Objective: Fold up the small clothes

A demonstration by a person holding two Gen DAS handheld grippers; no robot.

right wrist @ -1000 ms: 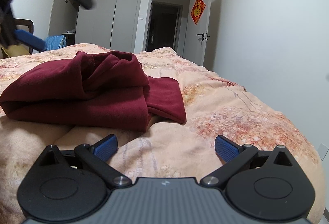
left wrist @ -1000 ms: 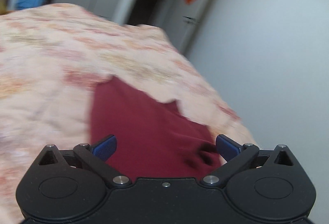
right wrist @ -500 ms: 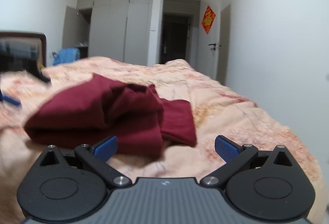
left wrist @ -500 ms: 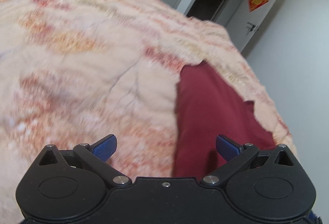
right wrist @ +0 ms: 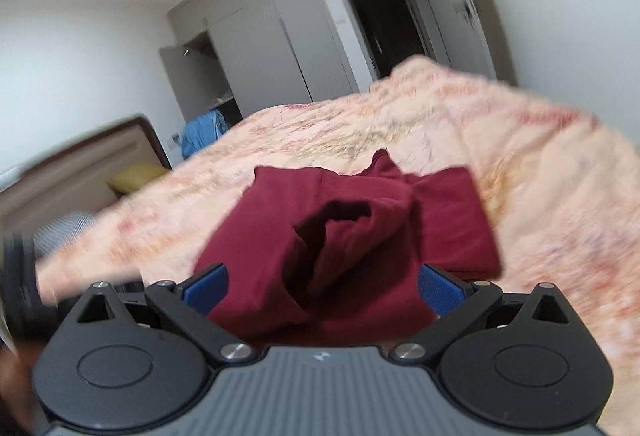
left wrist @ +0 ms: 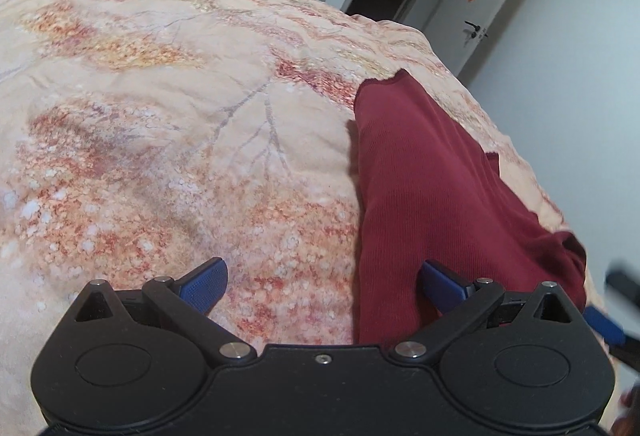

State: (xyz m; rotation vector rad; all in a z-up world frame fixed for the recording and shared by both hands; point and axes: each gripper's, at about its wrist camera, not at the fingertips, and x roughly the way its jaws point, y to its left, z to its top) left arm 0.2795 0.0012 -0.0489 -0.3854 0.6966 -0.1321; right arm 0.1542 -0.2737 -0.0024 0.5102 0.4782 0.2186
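A dark red garment [left wrist: 432, 196] lies on the peach floral bedspread [left wrist: 160, 116]. In the left wrist view it stretches away as a long strip under the right blue finger. My left gripper [left wrist: 322, 286] is open and empty, low over the bedspread at the garment's left edge. In the right wrist view the garment [right wrist: 352, 236] is a rumpled, partly folded heap with a raised fold in the middle. My right gripper [right wrist: 322, 286] is open and empty, its jaws spread either side of the heap's near end. The right gripper's edge shows blurred in the left wrist view [left wrist: 620, 300].
The bed's right edge [left wrist: 532, 172] drops toward a white wall. A headboard [right wrist: 80, 152] and yellow pillow [right wrist: 136, 176] are at the left. Wardrobes [right wrist: 280, 36], a dark doorway [right wrist: 384, 12] and blue cloth [right wrist: 204, 132] stand beyond the bed.
My right gripper has moved in over the garment and tilted; the heap now fills the space between its jaws. My left gripper swung left, then settled at the garment's left edge.
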